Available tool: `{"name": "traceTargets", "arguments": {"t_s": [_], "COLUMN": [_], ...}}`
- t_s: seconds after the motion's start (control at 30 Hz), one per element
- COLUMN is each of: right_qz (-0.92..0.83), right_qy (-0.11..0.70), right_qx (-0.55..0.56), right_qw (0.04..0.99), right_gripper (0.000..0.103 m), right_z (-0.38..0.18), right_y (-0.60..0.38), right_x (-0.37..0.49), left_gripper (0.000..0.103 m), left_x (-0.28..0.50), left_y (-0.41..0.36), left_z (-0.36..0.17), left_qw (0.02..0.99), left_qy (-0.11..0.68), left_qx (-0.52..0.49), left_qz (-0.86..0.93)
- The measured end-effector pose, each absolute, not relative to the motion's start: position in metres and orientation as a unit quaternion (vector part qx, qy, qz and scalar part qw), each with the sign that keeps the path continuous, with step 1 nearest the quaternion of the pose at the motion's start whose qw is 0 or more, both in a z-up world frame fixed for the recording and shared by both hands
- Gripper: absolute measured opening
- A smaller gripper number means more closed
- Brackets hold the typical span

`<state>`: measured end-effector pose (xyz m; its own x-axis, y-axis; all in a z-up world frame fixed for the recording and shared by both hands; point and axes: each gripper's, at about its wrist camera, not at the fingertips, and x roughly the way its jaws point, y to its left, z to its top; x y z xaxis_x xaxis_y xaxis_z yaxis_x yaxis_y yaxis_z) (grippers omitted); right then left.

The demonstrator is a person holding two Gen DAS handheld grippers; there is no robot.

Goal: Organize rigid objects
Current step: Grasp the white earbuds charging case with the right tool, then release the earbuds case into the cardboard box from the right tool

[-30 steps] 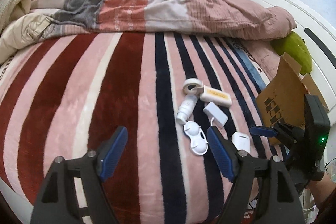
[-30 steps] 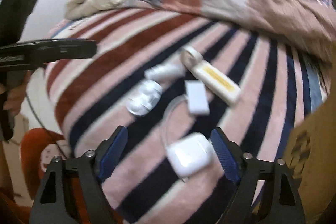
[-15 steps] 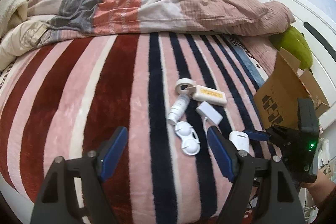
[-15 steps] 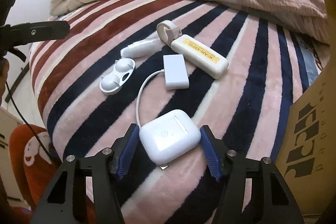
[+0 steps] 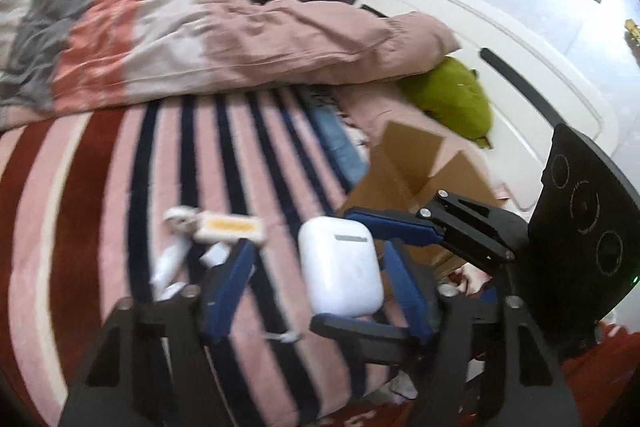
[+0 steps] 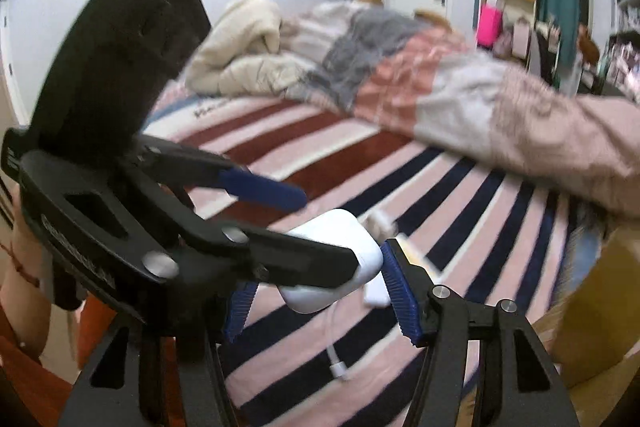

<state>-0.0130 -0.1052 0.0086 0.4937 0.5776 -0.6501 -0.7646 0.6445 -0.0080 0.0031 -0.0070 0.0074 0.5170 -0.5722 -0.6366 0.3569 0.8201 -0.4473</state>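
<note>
Scene: I work over a bed covered by a striped blanket (image 5: 100, 187); both views are motion-blurred.

Earbud case (image 5: 340, 267): the white case is raised off the blanket, in the air between my two grippers, and not yet in the cardboard box (image 5: 420, 171).

Right gripper (image 6: 320, 291): its blue pads press against the two sides of the case, so I read it as pinching the case. In the left wrist view the same tool comes in from the right, one finger above the case and one below.

Left gripper (image 5: 316, 291): its fingers stand spread wide. The case appears in the gap between them, but I see no pad touching it; the gripper holds nothing.

Why held so: I judge the case is gripped across its short sides for a firm hold on its smooth shell while it is carried toward the box, which stands open just beside it at the blanket's right edge.

Remaining items: a white stick with a yellow label (image 5: 230, 227), a small white bottle (image 5: 168, 263) and a white adapter (image 6: 376, 291) with its cable (image 6: 336, 359) lie near one another on the blanket.

Risk: the shell is slick; I judge a loose pinch could let it twist out.
</note>
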Motion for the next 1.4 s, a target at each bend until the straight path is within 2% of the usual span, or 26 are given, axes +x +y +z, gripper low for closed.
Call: {"name": "traceTargets", "arguments": {"t_s": [0.13,0.43,0.6,0.7,0.77,0.93,1.17,1.4], "right_qz": [0.373,0.285,0.254,0.239,0.228,0.224,0.315,0.427], "right_qy": [0.291,0.316,0.372,0.395,0.406,0.4,0.352,0.364], "right_qx": [-0.155,-0.131,-0.113,-0.105,-0.107,-0.1,-0.094,-0.111], "right_qw": [0.867,0.895,0.886,0.881,0.879,0.883,0.876,0.82], "right_gripper": [0.056,0.056,0.056,0.056,0.056,0.066,0.066,0.066], "right_z": [0.024,0.034,0.027,0.021,0.018,0.021,0.038,0.008], "right_y": [-0.135,-0.227,-0.262,-0.271,-0.275,-0.275,-0.219,-0.12], "right_x": [-0.009,0.017,0.034,0.036,0.036,0.032,0.014,-0.003], "left_gripper": [0.034,0.033,0.034,0.04,0.056,0.068,0.07,0.071], "left_x": [0.02,0.064,0.085,0.087,0.086,0.076,0.044,0.001], "left_y": [-0.049,-0.161,-0.192,-0.196,-0.193,-0.155,-0.051,0.054], "left_z": [0.02,0.025,0.009,0.007,0.009,0.028,0.046,0.011], "left_qw": [0.846,0.816,0.78,0.78,0.79,0.818,0.88,0.902], "left_qy": [0.408,0.437,0.486,0.494,0.491,0.463,0.414,0.407], "left_qx": [-0.12,-0.041,-0.045,-0.041,-0.032,-0.046,-0.063,-0.089], "left_qz": [-0.322,-0.377,-0.392,-0.383,-0.366,-0.34,-0.223,-0.11]}}
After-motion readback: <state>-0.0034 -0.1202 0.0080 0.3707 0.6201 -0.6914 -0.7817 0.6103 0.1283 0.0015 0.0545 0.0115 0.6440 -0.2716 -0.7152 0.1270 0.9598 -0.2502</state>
